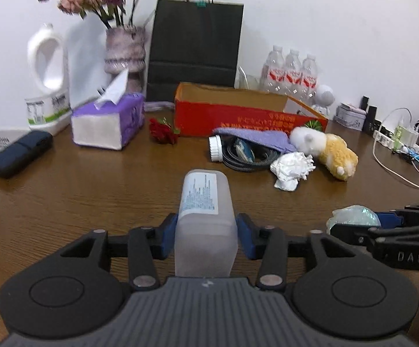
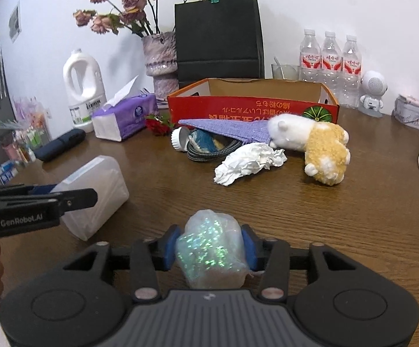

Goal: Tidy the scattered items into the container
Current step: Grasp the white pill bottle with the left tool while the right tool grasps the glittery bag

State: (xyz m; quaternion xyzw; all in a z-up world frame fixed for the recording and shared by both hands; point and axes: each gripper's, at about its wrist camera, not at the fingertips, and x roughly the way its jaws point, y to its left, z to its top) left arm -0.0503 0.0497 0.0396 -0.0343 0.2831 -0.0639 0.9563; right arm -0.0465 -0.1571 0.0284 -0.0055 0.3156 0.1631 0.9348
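Note:
My left gripper (image 1: pixel 206 235) is shut on a translucent plastic box (image 1: pixel 205 222) with a printed label, held over the table; the box also shows in the right wrist view (image 2: pixel 93 193). My right gripper (image 2: pixel 211 247) is shut on a shiny iridescent plastic bundle (image 2: pixel 211 248), also visible in the left wrist view (image 1: pixel 354 217). The open red cardboard box (image 2: pixel 253 107) stands at the back. Before it lie a purple cloth (image 2: pixel 227 128), a white lid (image 2: pixel 179 138), a braided cable (image 2: pixel 209 151), a crumpled tissue (image 2: pixel 247 163) and a plush hamster (image 2: pixel 316 144).
A purple tissue box (image 2: pixel 125 118), white detergent jug (image 2: pixel 83 86), dark case (image 2: pixel 60 144), red flower (image 2: pixel 159 124), vase of dried roses (image 2: pixel 160 57) and black paper bag (image 2: pixel 218 34) stand left and behind. Water bottles (image 2: pixel 329 63), a robot figure (image 2: pixel 373 92) and cables (image 1: pixel 406 150) are right.

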